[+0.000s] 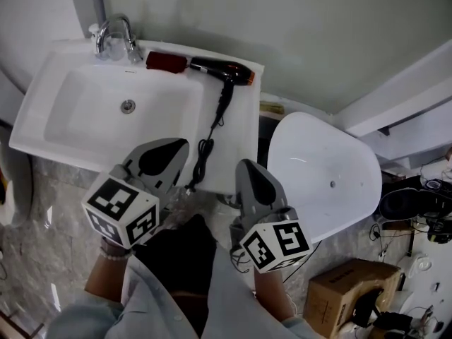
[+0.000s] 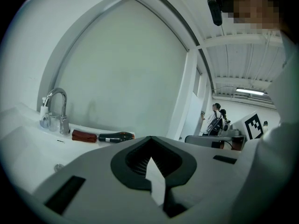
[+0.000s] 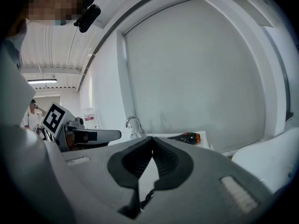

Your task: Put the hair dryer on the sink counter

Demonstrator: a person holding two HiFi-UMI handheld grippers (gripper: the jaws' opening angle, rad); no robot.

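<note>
Both grippers hang side by side in front of the sink, and neither has anything in its jaws. The left gripper [image 1: 164,154] is clenched tight, its tips meeting. The right gripper [image 1: 253,176] is clenched too, pads together on nothing. The hair dryer [image 1: 227,71] lies flat on the white desk [image 1: 240,133], well ahead of both sets of jaws, up at the back edge by the wall. A red item [image 1: 167,62] sits just beside its nozzle end, near the faucet [image 1: 116,35]. Its black cord [image 1: 208,136] runs back toward the jaws and drops over the front edge between the two grippers
</note>
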